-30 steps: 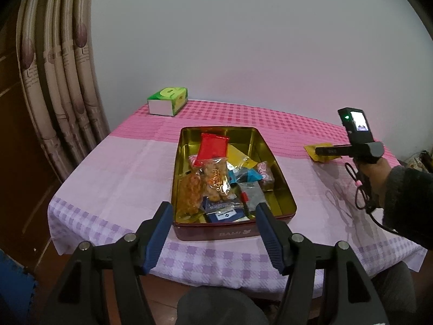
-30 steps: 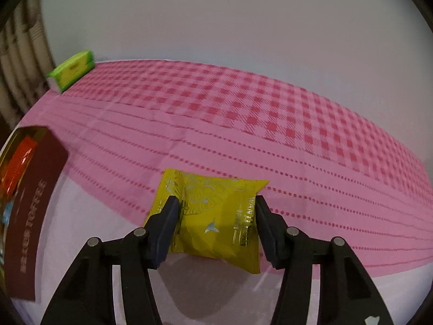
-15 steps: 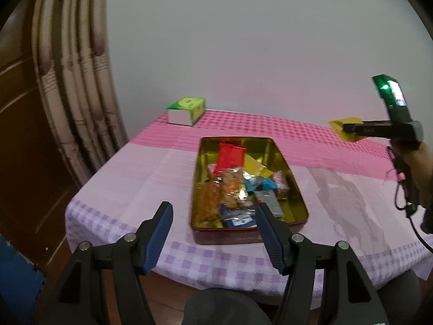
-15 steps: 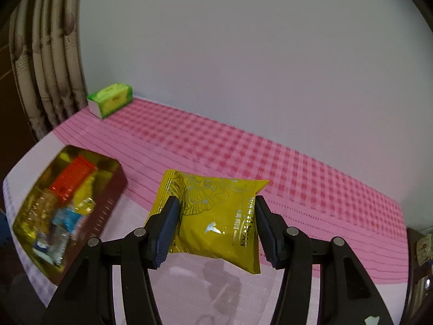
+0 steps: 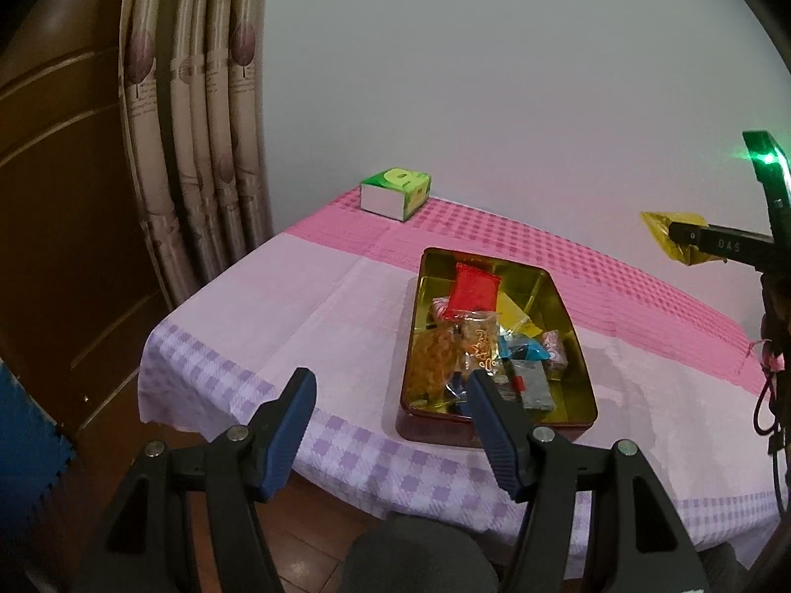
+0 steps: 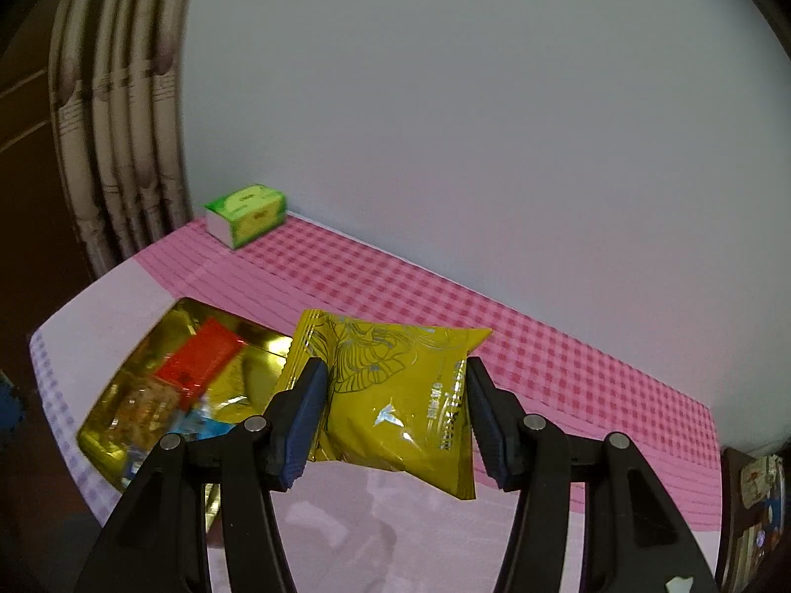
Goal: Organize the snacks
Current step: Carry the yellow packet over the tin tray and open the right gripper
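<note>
My right gripper [image 6: 393, 412] is shut on a yellow snack packet [image 6: 395, 395] and holds it in the air above the table, to the right of the tin. The same yellow packet [image 5: 675, 242] shows at the far right of the left wrist view, pinched by the right gripper [image 5: 692, 239]. A gold-lined tin [image 5: 563, 306] with a dark red outer wall sits on the tablecloth and holds several snacks, among them a red packet [image 5: 473, 289]. The tin [image 6: 104, 444] lies lower left in the right wrist view. My left gripper [image 5: 390, 402] hangs open and empty near the tin's front edge.
A green tissue box [image 5: 395, 192] stands at the table's far left corner by the wall. Curtains [image 5: 193, 138] and a wooden door [image 5: 59, 227] are to the left. The pink and lilac checked tablecloth [image 5: 296, 311] hangs over the near table edge.
The right gripper has lifted the yellow packet off the tablecloth and carried it up and toward the tin. The left gripper has shifted left and rolled a little, still open.
</note>
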{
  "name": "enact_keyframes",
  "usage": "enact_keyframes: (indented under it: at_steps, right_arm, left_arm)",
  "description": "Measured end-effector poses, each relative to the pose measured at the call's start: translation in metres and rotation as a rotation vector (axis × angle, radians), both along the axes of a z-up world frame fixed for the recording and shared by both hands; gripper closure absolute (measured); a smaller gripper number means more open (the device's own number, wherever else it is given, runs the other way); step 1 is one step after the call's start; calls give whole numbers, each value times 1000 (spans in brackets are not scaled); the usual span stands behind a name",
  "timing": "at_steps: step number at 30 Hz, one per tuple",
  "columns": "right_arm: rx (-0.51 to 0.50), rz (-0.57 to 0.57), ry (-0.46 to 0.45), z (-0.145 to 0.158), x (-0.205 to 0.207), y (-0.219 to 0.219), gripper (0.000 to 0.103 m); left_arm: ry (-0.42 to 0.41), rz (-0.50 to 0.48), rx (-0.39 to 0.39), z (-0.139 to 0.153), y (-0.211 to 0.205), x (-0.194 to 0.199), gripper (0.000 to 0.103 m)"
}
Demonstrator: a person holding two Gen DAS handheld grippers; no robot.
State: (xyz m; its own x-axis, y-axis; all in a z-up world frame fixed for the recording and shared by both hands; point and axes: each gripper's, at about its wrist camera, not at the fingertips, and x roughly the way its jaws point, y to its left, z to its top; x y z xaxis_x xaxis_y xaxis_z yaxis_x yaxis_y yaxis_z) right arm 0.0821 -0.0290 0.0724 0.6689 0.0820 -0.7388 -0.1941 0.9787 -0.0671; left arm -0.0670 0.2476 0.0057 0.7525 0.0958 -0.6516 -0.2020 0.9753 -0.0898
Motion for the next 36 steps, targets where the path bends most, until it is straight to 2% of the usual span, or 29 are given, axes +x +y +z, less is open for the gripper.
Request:
enact_keyframes:
  at_steps: [7,19,36]
  right_arm:
    - [7,57,-6,6,-11,40,51]
    - [19,143,43,-20,-19,97,51]
    - [8,164,105,-53,-6,132,51]
  left_arm:
    - [2,17,-9,0,4,0,39]
    - [26,58,-29,-3,16,4,39]
    - [45,76,-55,-8,25,8,39]
